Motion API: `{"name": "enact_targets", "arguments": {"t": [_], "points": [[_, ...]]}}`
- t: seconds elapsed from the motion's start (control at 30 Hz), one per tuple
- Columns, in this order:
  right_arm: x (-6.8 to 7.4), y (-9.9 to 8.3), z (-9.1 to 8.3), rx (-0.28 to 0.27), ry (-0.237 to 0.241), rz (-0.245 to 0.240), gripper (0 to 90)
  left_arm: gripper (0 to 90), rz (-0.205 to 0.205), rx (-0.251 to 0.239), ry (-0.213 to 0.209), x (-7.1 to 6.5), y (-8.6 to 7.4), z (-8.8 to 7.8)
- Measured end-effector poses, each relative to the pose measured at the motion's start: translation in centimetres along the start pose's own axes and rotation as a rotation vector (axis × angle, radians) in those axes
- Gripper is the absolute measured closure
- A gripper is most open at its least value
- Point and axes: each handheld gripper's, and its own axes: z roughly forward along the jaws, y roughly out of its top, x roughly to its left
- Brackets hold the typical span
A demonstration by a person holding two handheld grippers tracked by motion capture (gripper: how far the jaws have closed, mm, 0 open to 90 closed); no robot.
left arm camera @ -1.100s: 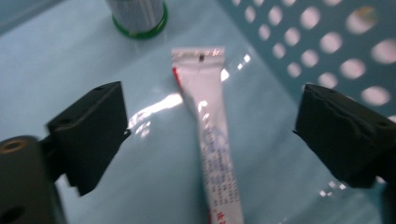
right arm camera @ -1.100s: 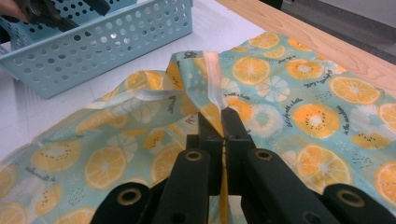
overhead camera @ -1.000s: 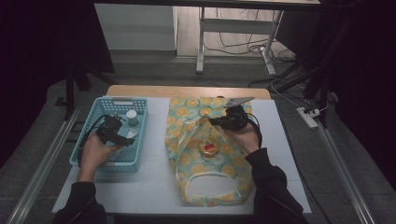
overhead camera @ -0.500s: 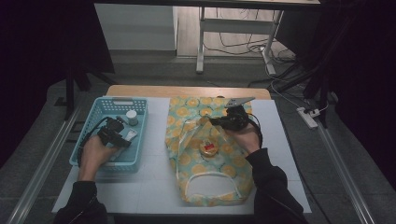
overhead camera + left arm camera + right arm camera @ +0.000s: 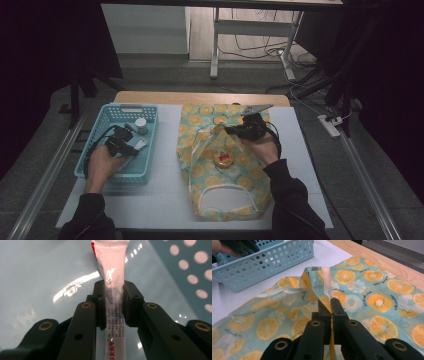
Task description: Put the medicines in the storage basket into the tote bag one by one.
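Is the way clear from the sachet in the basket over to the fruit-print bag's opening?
Nothing visible blocks it beyond the basket wall, which the sachet must clear. The right hand-held gripper pinches the bag rim up.

A table (image 5: 165, 200) carries a basket (image 5: 92, 172) near its left edge and a bag (image 5: 200, 175) lying flat across its middle, well apart. Inside the basket, a small jar (image 5: 141, 125) stands toward the far right corner, and a sachet (image 5: 113, 277) lies on the basket floor between the jaws of the left gripper (image 5: 121, 145). On the bag sits a round tin (image 5: 223, 159). The right gripper (image 5: 235, 131) rests at the bag's far right part, pinching a raised fold of it.
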Motion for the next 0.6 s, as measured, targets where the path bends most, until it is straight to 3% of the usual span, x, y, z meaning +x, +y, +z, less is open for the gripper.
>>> {"name": "enact_targets", "arguments": {"t": [0.23, 0.6], "points": [[0.0, 0.0, 0.0, -0.002, 0.001, -0.001, 89.6, 74.8, 0.014, -0.1, 0.037, 0.1, 0.0, -1.2], [0.1, 0.2, -0.1, -0.015, 0.002, -0.007, 89.6, 74.9, 0.024, -0.251, 0.007, -0.7, 0.5, -4.2]]}}
